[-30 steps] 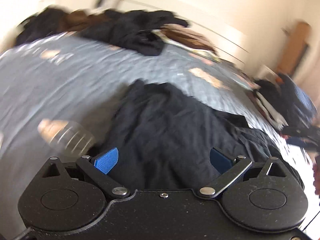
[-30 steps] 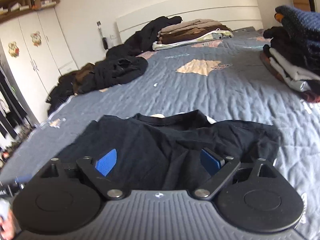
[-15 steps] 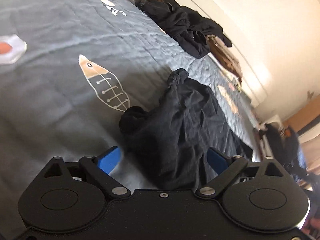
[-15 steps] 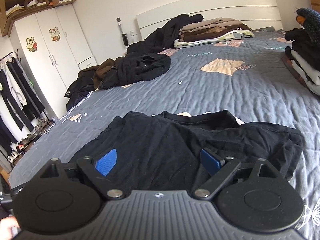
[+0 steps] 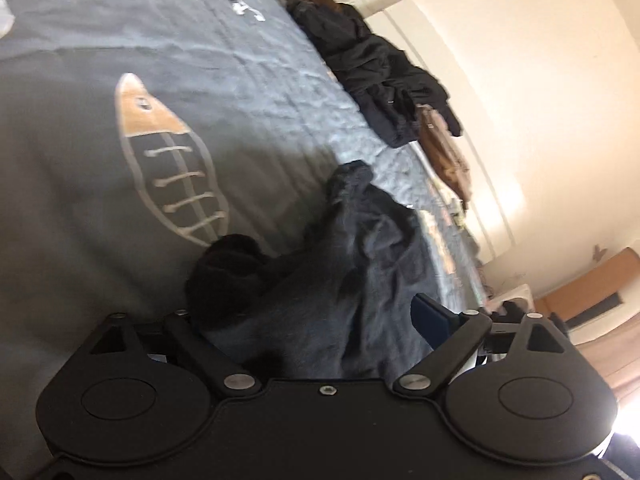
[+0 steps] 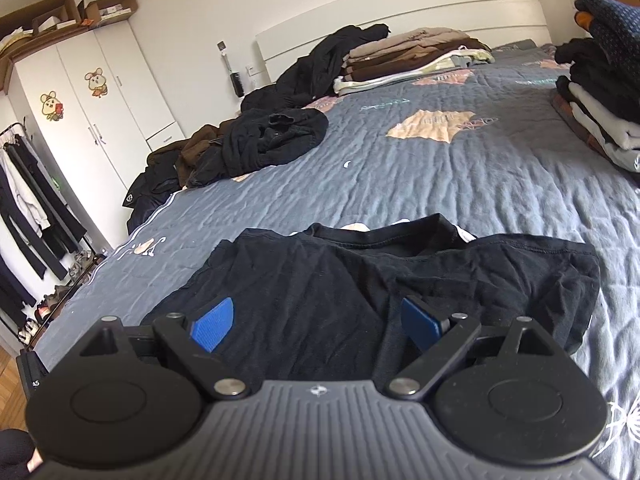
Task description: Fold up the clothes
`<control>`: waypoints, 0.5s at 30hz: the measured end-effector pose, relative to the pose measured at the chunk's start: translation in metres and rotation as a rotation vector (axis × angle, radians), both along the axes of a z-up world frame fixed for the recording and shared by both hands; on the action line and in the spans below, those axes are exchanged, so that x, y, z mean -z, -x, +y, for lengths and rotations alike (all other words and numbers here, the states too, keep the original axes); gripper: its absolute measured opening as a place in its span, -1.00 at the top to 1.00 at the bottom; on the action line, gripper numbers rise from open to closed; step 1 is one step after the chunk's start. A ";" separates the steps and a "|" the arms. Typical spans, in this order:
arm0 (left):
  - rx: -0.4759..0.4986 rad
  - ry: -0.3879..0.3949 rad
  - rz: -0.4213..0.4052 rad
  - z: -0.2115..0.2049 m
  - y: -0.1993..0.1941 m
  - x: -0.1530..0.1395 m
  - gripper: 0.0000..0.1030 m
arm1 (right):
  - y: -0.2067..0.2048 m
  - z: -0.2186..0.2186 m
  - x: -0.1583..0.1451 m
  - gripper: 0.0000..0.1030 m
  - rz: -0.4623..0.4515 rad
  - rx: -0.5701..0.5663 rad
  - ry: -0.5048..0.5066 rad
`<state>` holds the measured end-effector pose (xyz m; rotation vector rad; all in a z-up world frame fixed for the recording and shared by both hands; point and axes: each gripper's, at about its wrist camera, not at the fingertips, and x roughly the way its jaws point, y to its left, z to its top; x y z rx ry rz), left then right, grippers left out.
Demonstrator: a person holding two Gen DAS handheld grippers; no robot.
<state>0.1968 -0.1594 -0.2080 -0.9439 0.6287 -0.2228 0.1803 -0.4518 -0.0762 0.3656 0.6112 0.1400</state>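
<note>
A black T-shirt [image 6: 360,276] lies partly folded on the grey bedspread [image 6: 460,176], collar at the far edge. My right gripper [image 6: 316,324] is open and hovers just above its near part. In the left wrist view the same shirt [image 5: 340,280] is rumpled, and a bunched edge rises between the jaws of my left gripper [image 5: 308,320]. That gripper is open. The cloth hides its left pad; the right pad [image 5: 430,320] shows clear of the cloth.
A loose heap of dark clothes [image 6: 264,144] lies at the bed's left side. Folded stacks sit by the headboard [image 6: 412,56] and at the right edge [image 6: 600,100]. A white wardrobe [image 6: 100,100] and a clothes rack [image 6: 24,208] stand left of the bed.
My left gripper has swung left and tilted, closing in on the shirt's bunched left edge, which now covers its left pad. My right gripper has stayed open over the shirt.
</note>
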 end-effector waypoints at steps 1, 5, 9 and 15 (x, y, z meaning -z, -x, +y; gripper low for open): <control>0.010 0.013 -0.016 -0.001 0.000 -0.002 0.18 | 0.000 -0.001 0.000 -0.76 0.002 0.004 -0.003; -0.004 -0.015 0.021 -0.001 0.004 0.001 0.61 | 0.002 -0.004 -0.002 -0.76 -0.005 0.012 -0.010; -0.002 -0.005 0.086 -0.001 0.004 0.014 0.03 | 0.004 -0.009 -0.004 -0.76 -0.008 0.029 -0.020; 0.051 -0.001 0.028 -0.020 -0.003 0.003 0.39 | 0.004 -0.008 -0.004 -0.76 -0.005 0.026 -0.014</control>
